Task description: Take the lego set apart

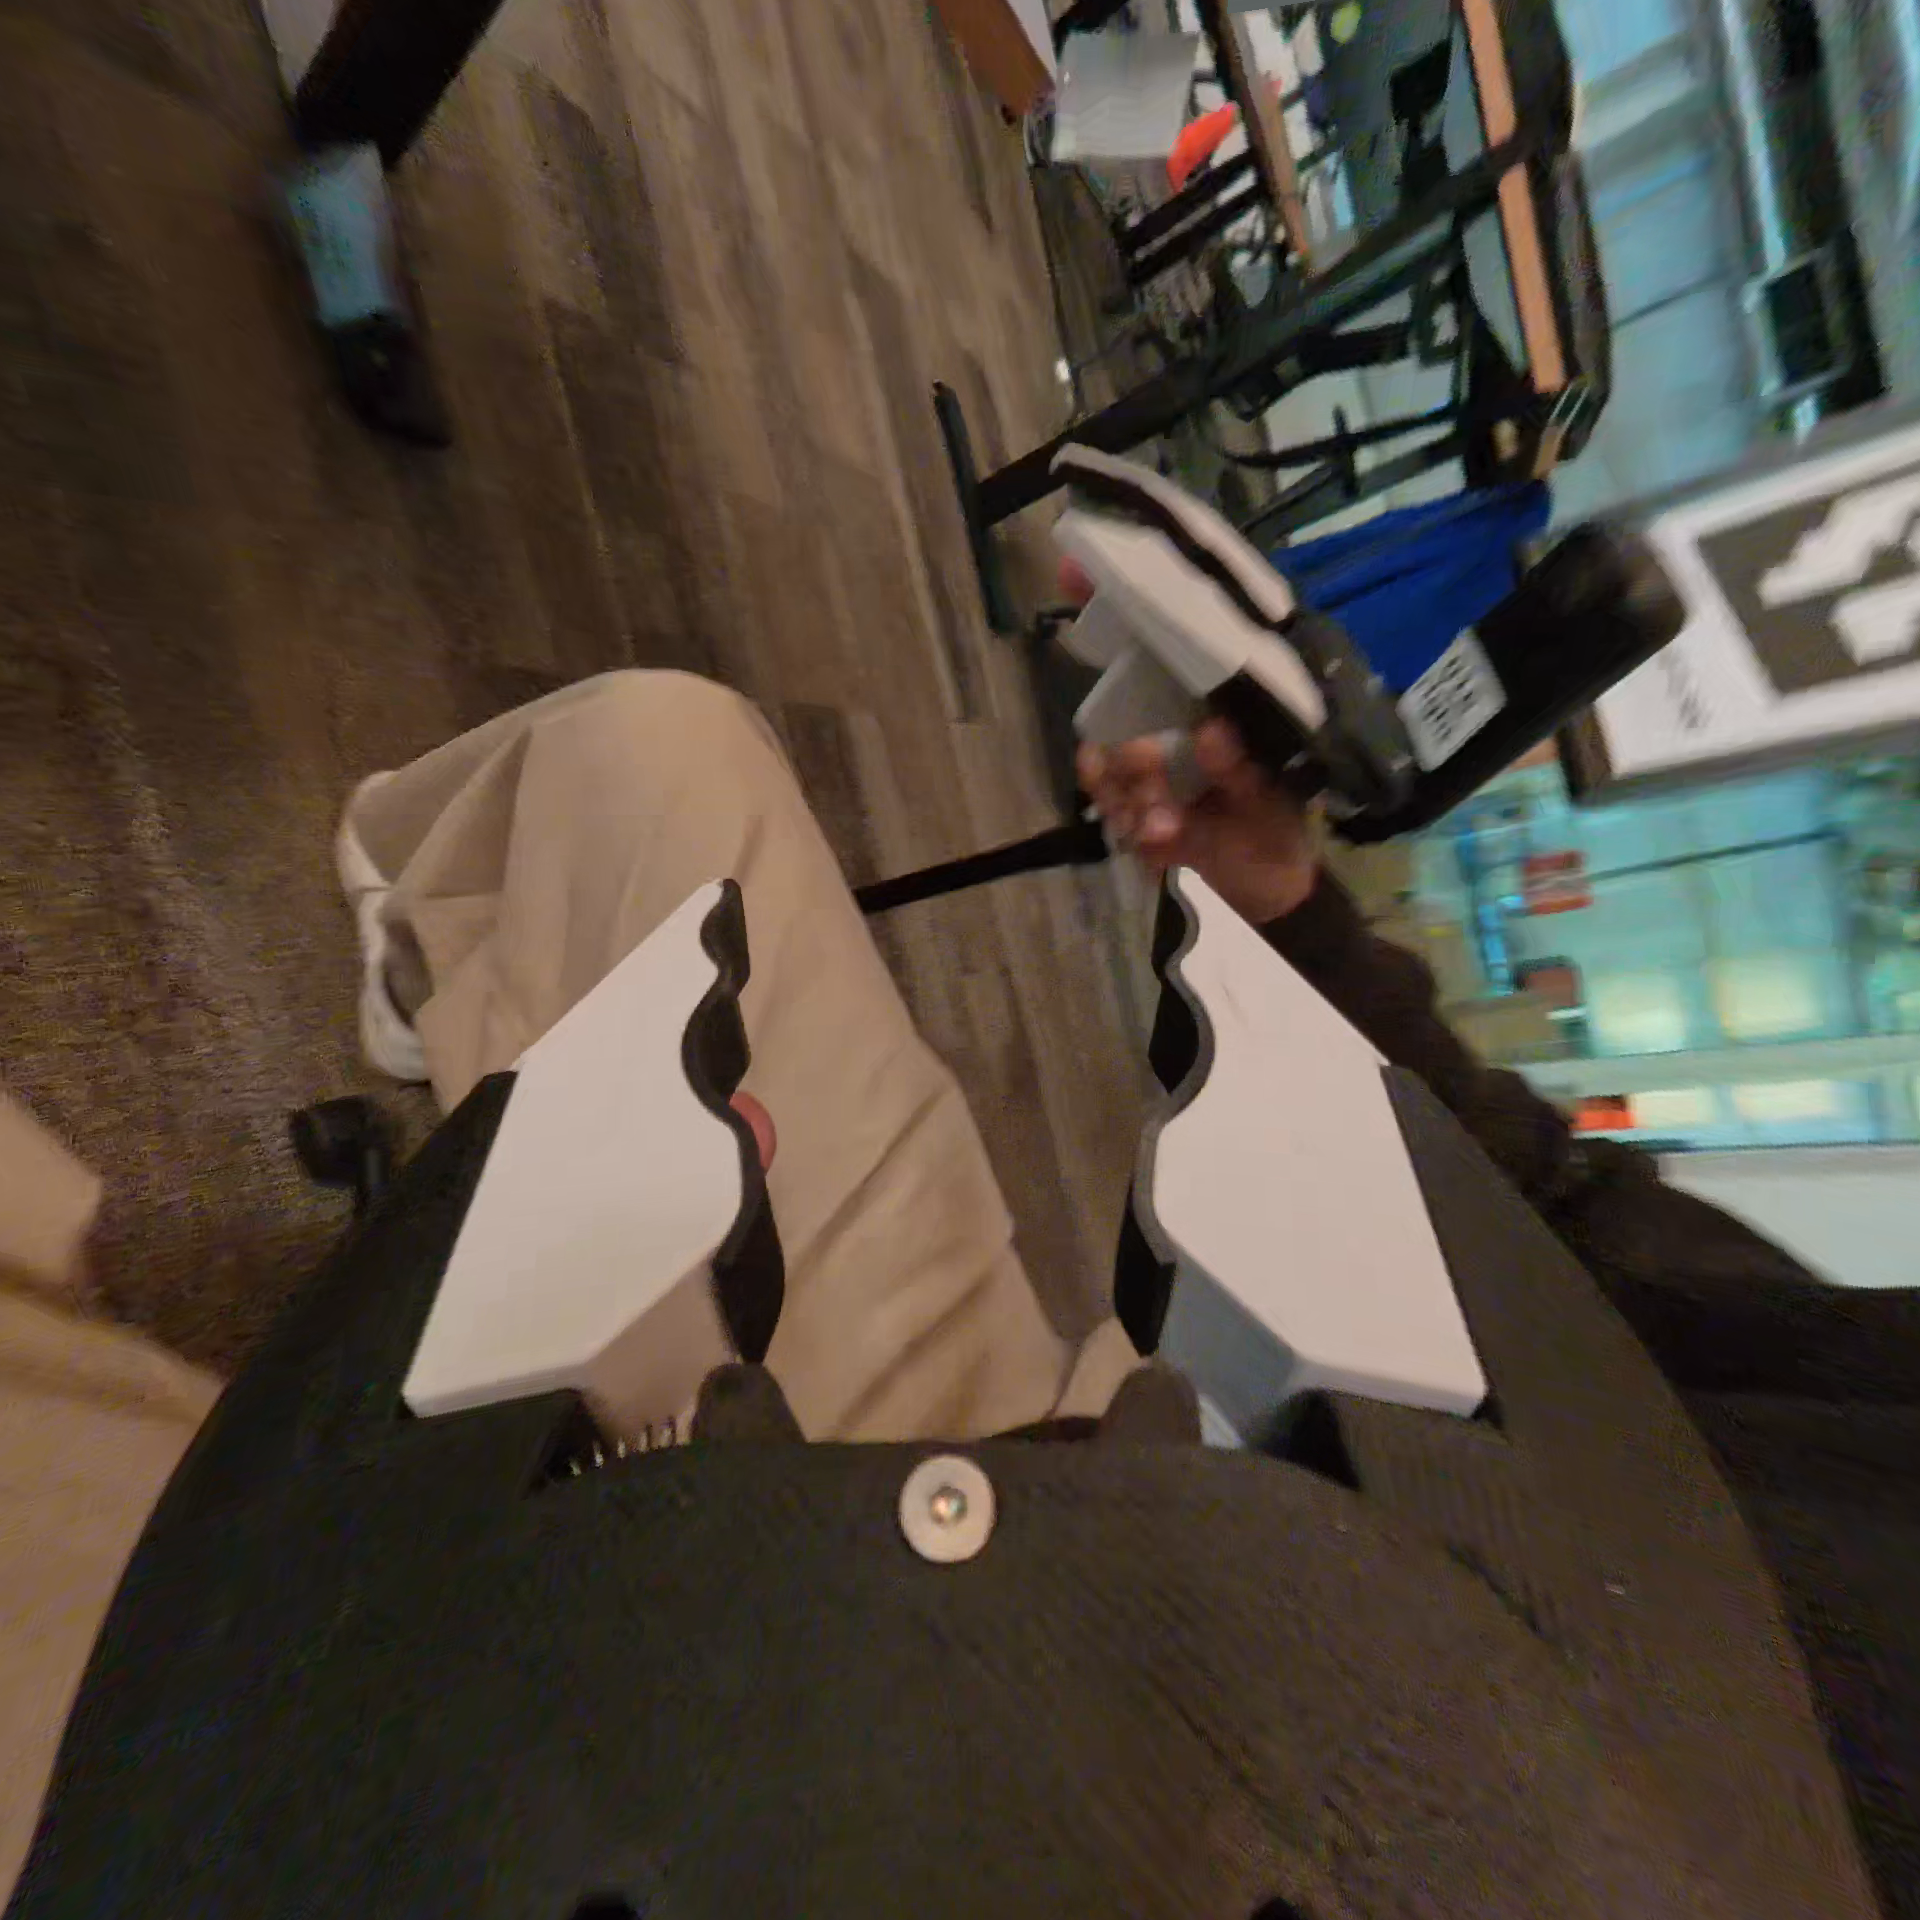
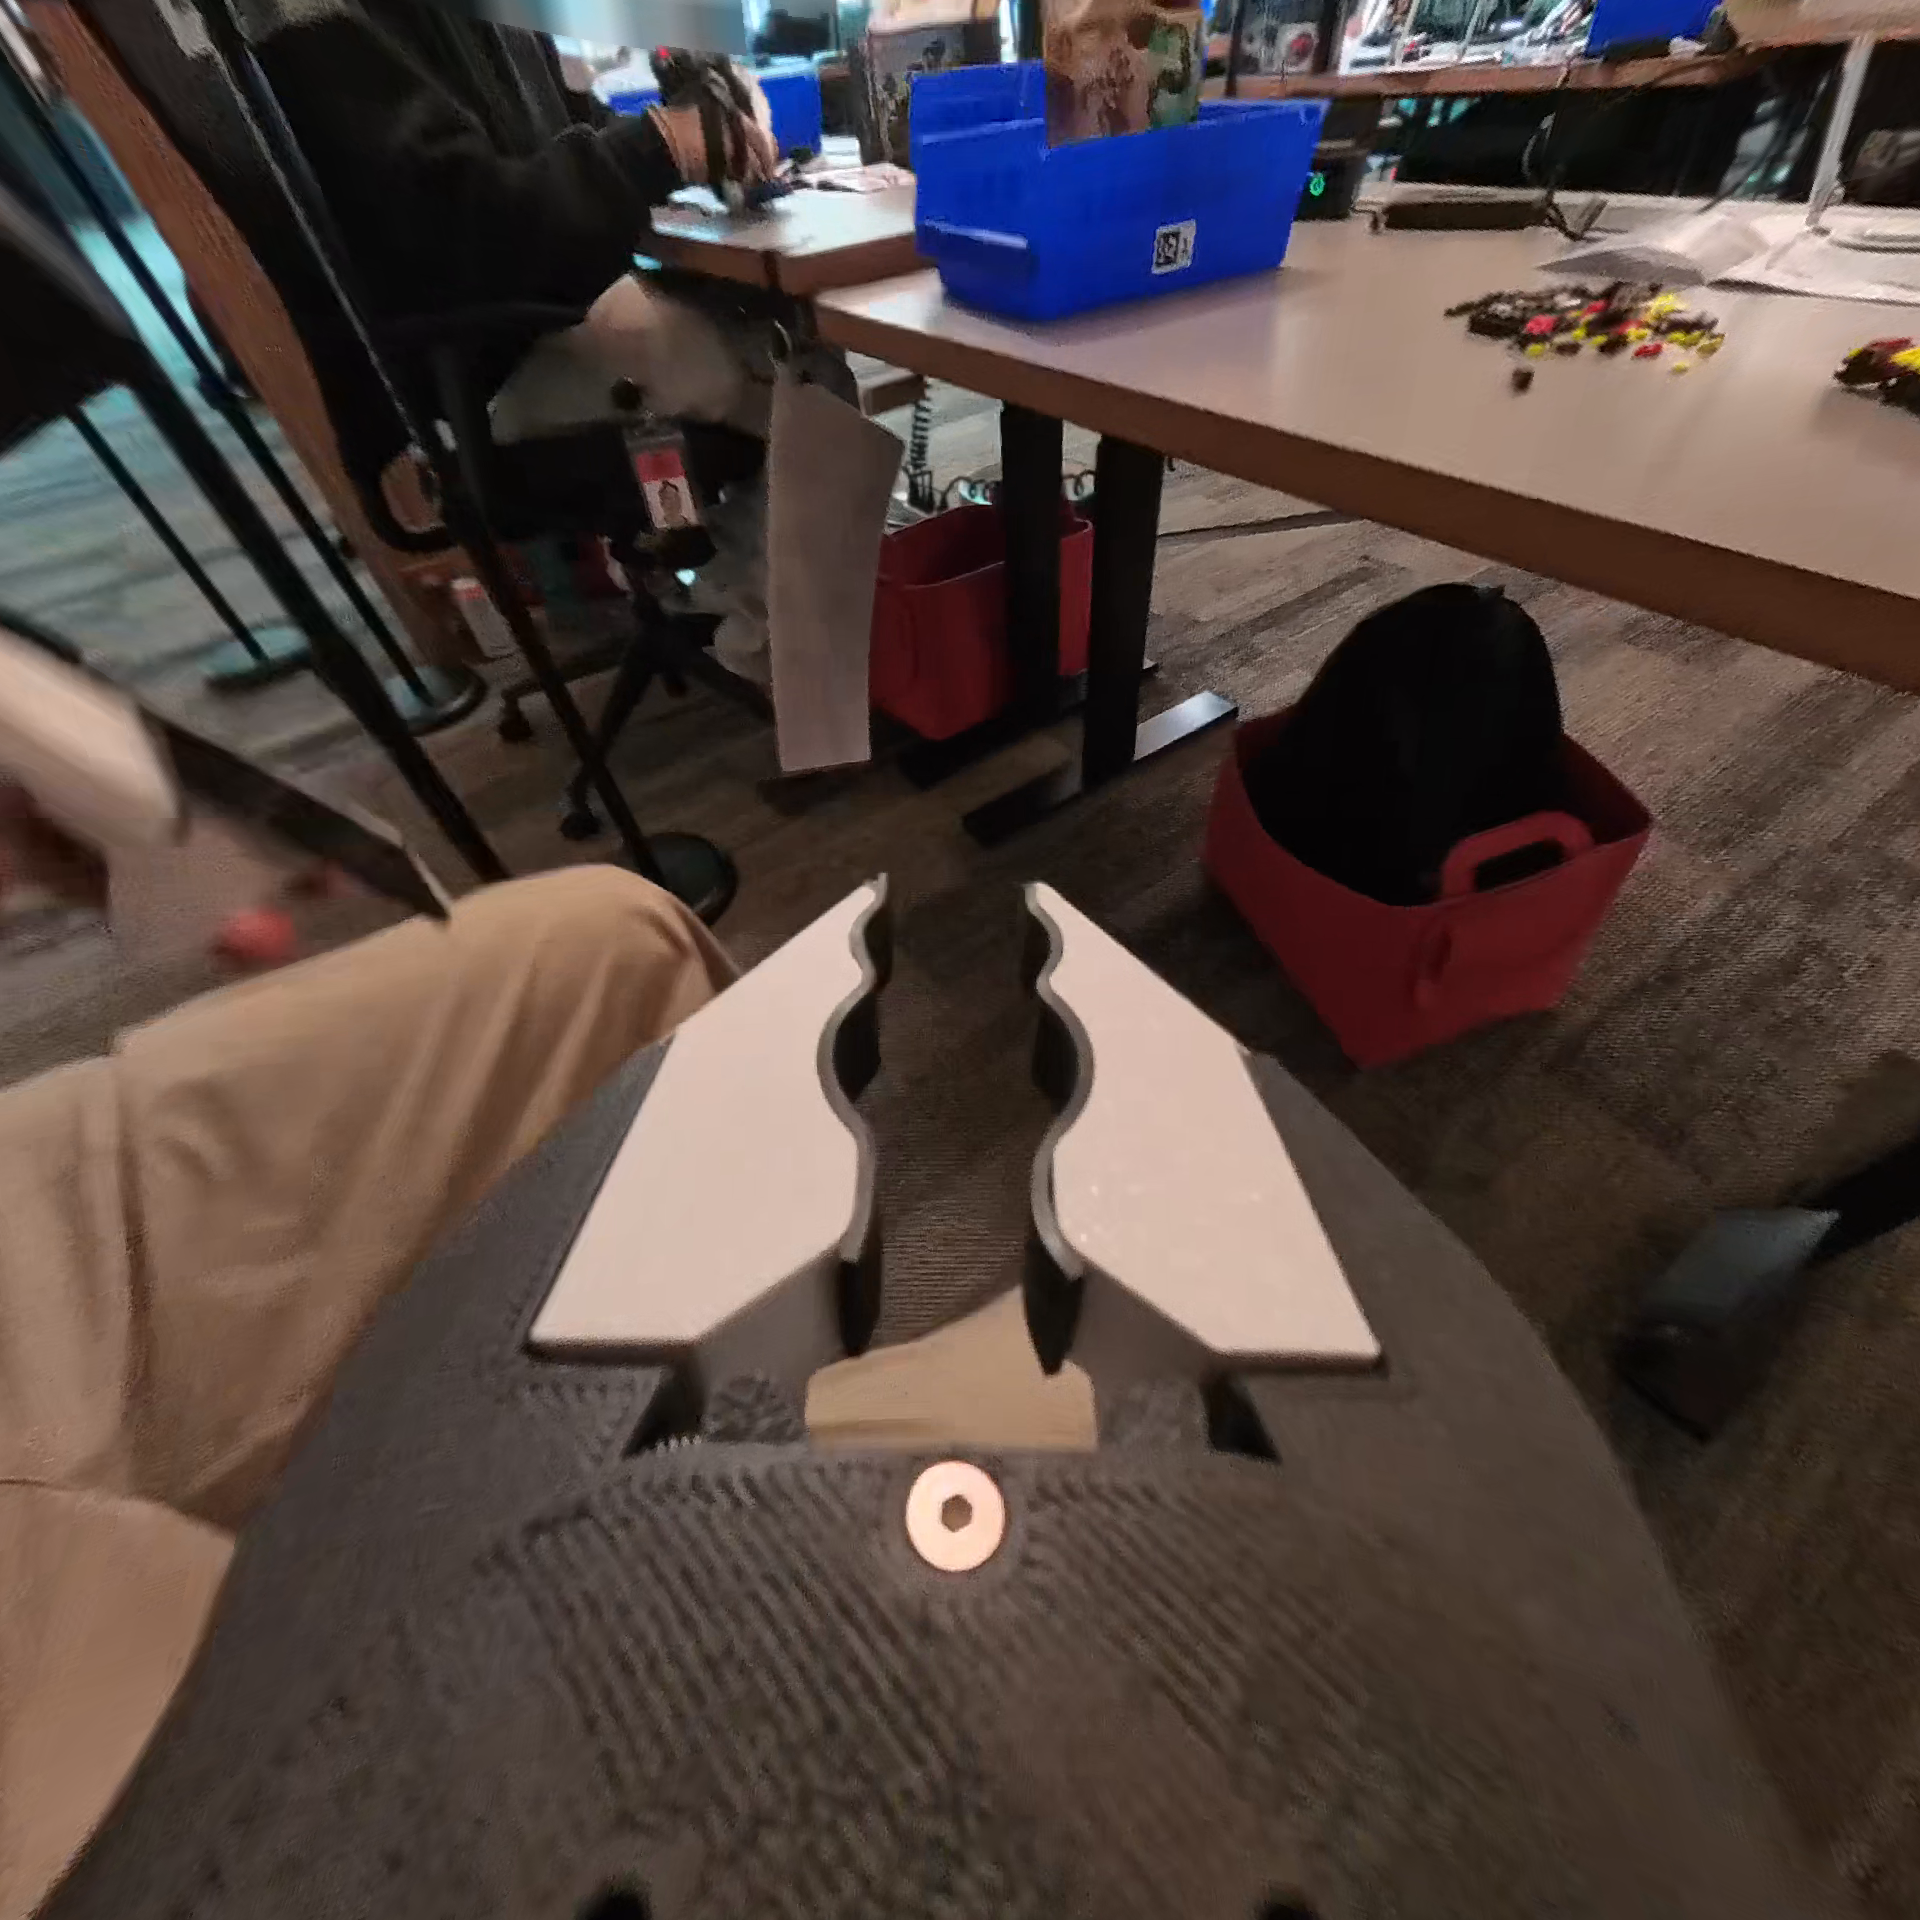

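Below the table: both grippers hang low over the carpet, beside the person's tan-trousered knee (image 2: 343, 1091).
Left gripper (image 1: 951, 894): jaws wide apart, nothing between them; the tan trouser leg and grey carpet (image 1: 644, 343) fill the gap.
Right gripper (image 2: 956, 899): jaws parted by a narrower slot, empty; only carpet shows through it.
Lego set: loose black, yellow and red pieces (image 2: 1590, 317) lie scattered on the table (image 2: 1351, 395) top, well apart from both grippers; a second clump (image 2: 1886, 374) sits at the frame's right edge, cut off.
Only in the right wrist view: the table, its black legs (image 2: 1117, 613), a blue bin (image 2: 1112, 223) on the table left of the pieces, a red basket (image 2: 1423, 935) with a black bundle on the floor under the table's near edge, a second red basket (image 2: 977, 613) behind the legs, and a seated person in dark clothes (image 2: 447, 187) at the table's far left end.
Only in the left wrist view: the right gripper from outside (image 1: 1174, 582), white-fingered and blurred, gripped by a hand (image 1: 1174, 800) in a dark sleeve; a white shoe (image 1: 384, 966) on the carpet; the picture is turned sideways.
Edges: the table's near edge runs diagonally above the right gripper; a dark object (image 2: 1714, 1309) lies on the floor right of it.
Open room: bare carpet lies between the right gripper and the table legs, and between the knee and the near red basket.
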Demonstrator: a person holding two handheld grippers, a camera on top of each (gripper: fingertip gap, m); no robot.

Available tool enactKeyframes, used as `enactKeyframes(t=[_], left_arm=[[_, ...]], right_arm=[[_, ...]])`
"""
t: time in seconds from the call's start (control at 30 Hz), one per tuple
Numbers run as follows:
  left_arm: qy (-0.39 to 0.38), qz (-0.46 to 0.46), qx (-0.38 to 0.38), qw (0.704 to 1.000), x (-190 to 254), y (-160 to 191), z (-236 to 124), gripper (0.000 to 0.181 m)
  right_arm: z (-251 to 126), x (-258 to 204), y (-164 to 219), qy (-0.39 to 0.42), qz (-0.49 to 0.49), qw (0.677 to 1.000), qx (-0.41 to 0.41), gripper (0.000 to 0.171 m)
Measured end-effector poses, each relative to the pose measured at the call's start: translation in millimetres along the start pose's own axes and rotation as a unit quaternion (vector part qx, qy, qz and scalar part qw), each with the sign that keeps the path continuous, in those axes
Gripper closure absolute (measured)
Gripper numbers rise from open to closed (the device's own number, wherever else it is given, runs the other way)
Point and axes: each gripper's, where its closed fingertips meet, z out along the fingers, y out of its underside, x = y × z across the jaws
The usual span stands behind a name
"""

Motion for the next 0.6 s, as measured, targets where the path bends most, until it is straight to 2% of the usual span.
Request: enactKeyframes(t=[0.07, 0.13, 0.23, 0.27, 0.33, 0.47, 0.53, 0.6], left_arm=[[-0.034, 0.054, 0.020, 0.998, 14, 35, -21, 0.111], [-0.050, 0.101, 0.036, 0.993, 27, 53, -42, 0.119], [-0.056, 0.192, 0.078, 0.977, 34, 57, -66, 0.131], [-0.053, 0.216, 0.094, 0.970, 35, 55, -72, 0.143], [-0.043, 0.253, 0.105, 0.961, 36, 54, -80, 0.151], [-0.108, 0.280, 0.120, 0.946, 3, 48, -92, 0.162], [-0.143, 0.288, 0.102, 0.941, -23, 51, -93, 0.163], [-0.171, 0.287, 0.065, 0.940, -51, 55, -91, 0.160]], right_arm=[[-26, -41, -17, -0.002, 0.003, 1.000, -0.001, 0.146], [-53, -79, -40, -0.001, -0.032, 0.999, 0.026, 0.149], [-85, -115, -58, 0.015, -0.061, 0.994, 0.085, 0.158], [-92, -123, -57, 0.017, -0.059, 0.993, 0.099, 0.158], [-100, -136, -52, 0.013, -0.067, 0.991, 0.115, 0.154], [-96, -136, -30, 0.028, -0.055, 0.994, 0.092, 0.155], [-86, -128, -3, 0.026, -0.037, 0.997, 0.061, 0.152], [-77, -110, 39, 0.038, -0.069, 0.997, -0.002, 0.149]])
